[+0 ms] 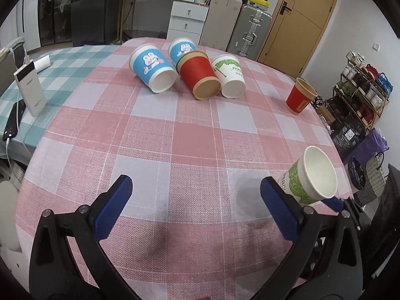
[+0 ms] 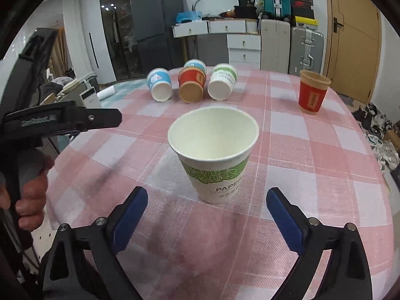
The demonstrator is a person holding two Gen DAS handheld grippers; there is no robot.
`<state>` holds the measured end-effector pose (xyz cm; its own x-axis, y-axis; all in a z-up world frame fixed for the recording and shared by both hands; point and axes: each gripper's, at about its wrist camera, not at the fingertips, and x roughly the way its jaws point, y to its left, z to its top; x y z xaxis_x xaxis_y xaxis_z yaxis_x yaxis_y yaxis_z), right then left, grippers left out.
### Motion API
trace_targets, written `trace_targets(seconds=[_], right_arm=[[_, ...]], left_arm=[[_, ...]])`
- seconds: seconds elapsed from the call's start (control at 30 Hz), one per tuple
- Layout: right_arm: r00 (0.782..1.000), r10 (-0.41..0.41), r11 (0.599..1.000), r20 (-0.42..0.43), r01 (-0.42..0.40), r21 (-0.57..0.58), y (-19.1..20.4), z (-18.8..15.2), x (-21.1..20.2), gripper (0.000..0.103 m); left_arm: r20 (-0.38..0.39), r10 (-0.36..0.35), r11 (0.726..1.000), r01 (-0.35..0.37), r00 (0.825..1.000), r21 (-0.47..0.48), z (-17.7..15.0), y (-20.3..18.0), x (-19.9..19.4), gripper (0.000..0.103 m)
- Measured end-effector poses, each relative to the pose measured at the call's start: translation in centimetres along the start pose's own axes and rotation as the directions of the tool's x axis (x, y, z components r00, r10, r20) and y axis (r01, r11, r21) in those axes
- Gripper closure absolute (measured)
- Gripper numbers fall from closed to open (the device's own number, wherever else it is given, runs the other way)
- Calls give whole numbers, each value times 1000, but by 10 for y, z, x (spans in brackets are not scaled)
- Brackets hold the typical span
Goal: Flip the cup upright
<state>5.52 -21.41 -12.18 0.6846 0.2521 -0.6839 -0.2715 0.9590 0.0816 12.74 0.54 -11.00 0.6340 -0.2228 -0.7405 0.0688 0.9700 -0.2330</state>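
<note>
Center of my right wrist view: the green-banded paper cup (image 2: 213, 155) stands upright, mouth up, on the checked tablecloth (image 2: 312, 175), just ahead of my wide-open, empty right gripper (image 2: 206, 221). My left gripper (image 1: 195, 211), equally spread and empty, sits farther off.

round table under a pink checked cloth (image 2: 312, 150), white drawer desk (image 2: 226, 28) and dark refrigerator (image 2: 155, 25) along the far wall, suitcases (image 2: 306, 47) stacked beside a wooden door (image 2: 355, 37), cluttered shelf rack (image 1: 362, 92) at right
</note>
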Motion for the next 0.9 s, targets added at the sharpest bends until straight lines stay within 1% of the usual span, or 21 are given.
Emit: trace_targets(seconds=[0.03,0.07,0.13,0.23,0.33,0.47,0.6,0.67,0.77,0.9], right_arm=[[1000,-8,1000,21,8,12,-4,1,-11,4],[999,-26,999,42,24,30,-8,3,-20,0],[995,-49,997,89,44,62,-15,9,-39,0],[989,-50,995,138,38,90,-22,19,-62,0],[990,-31,996,136,19,84,-24,30,-74,0],[991,-22,997,135,11,78,-23,39,-89,0],[991,-8,996,133,-5,94,-25,43,-102,0],[991,-18,995,136,5,100,-25,44,-107,0],[990,-15,995,142,1,99,-24,46,-112,0],[990,-11,995,143,-3,98,-22,47,-114,0]], left_arm=[[5,1,1000,-1,1000,4,0,-1,-4,1],[13,2,1000,-2,1000,9,1,-3,-9,1],[31,5,1000,-5,1000,20,2,-8,-19,1],[56,3,999,-6,998,47,3,-20,-35,1],[90,13,996,-21,996,85,3,-35,-51,1],[132,9,992,-25,991,126,0,-56,-73,1],[146,5,990,-26,989,141,-3,-69,-86,1],[151,5,989,-27,989,147,-6,-74,-91,1],[169,29,985,-57,985,161,-9,-80,-99,1],[180,25,985,-56,983,166,-11,-83,-106,1]])
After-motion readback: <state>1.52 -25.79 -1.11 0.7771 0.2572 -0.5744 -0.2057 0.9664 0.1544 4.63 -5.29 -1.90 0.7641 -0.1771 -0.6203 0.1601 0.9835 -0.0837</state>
